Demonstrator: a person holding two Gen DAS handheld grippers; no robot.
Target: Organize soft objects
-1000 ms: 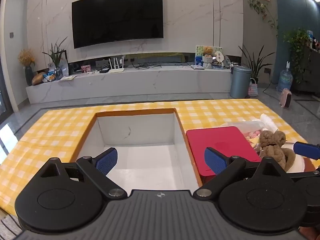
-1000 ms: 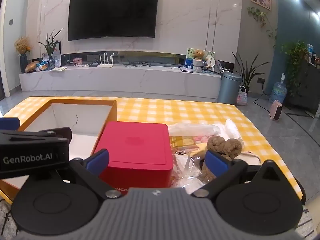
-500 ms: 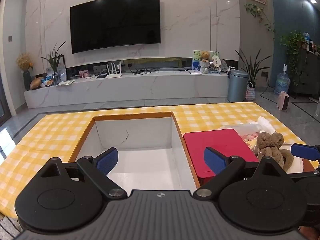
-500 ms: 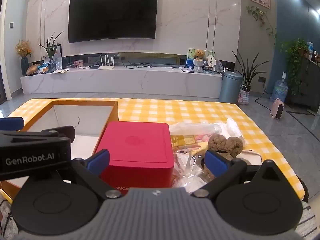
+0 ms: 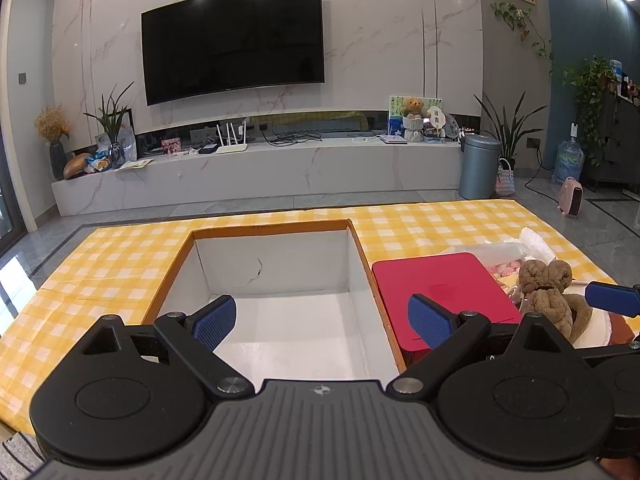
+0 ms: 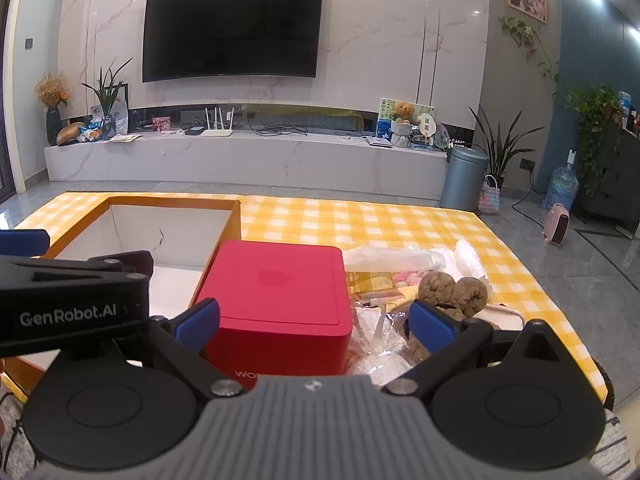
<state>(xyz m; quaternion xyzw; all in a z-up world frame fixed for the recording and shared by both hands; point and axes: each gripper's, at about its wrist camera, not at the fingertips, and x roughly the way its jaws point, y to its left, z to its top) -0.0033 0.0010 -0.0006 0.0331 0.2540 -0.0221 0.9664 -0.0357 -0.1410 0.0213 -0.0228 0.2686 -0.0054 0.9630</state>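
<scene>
A brown plush toy lies among plastic bags right of a red box; it also shows in the left wrist view. An open box with orange rim and white inside sits to the left, also in the right wrist view. My left gripper is open and empty over the open box's near side. My right gripper is open and empty, low before the red box, its right finger close by the plush toy.
A yellow checked cloth covers the table. Beyond it stand a marble TV bench with a wall TV, a grey bin and potted plants. My left gripper's body shows at the right wrist view's left edge.
Both views have tilted up a little, so the table sits lower in frame. Both grippers stay open and nothing on the table has moved.
</scene>
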